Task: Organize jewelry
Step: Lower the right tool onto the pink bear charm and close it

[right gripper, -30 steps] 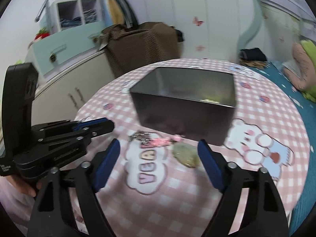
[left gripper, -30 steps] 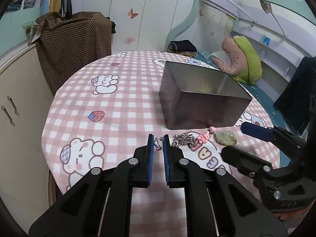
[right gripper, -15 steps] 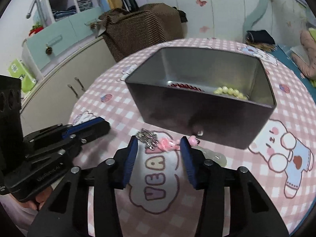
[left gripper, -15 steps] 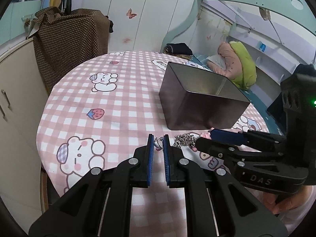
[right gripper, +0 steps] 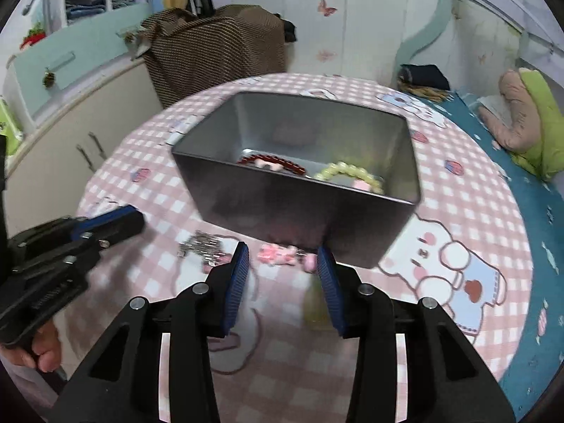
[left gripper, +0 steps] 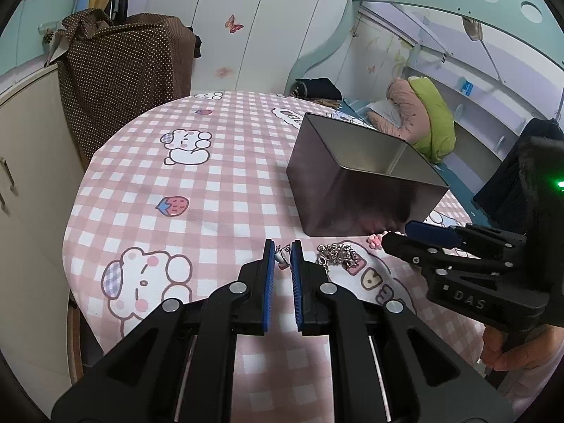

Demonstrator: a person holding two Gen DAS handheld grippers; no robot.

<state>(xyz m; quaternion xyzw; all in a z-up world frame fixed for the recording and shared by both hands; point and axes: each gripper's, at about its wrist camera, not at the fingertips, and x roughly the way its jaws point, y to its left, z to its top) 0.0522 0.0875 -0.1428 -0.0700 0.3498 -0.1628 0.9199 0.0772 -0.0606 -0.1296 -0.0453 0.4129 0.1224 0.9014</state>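
A grey metal tin stands on the pink checked tablecloth. In it lie a dark red bead bracelet and a pale green bead bracelet. In front of the tin lie a silver chain, a pink bear charm and a greenish pendant. My right gripper straddles the pink charm, its jaws half narrowed and the pads not pressing on it. My left gripper is shut just left of the chain; a small silver charm shows past its tips.
A brown dotted bag stands behind the table at the left, beside a cream cabinet. A bed with a teal sheet runs along the right. The round table's edge is close on the left.
My right gripper's jaws have narrowed from wide apart. It tipped downward and closed in on the pink charm in front of the tin. My left gripper has stayed put.
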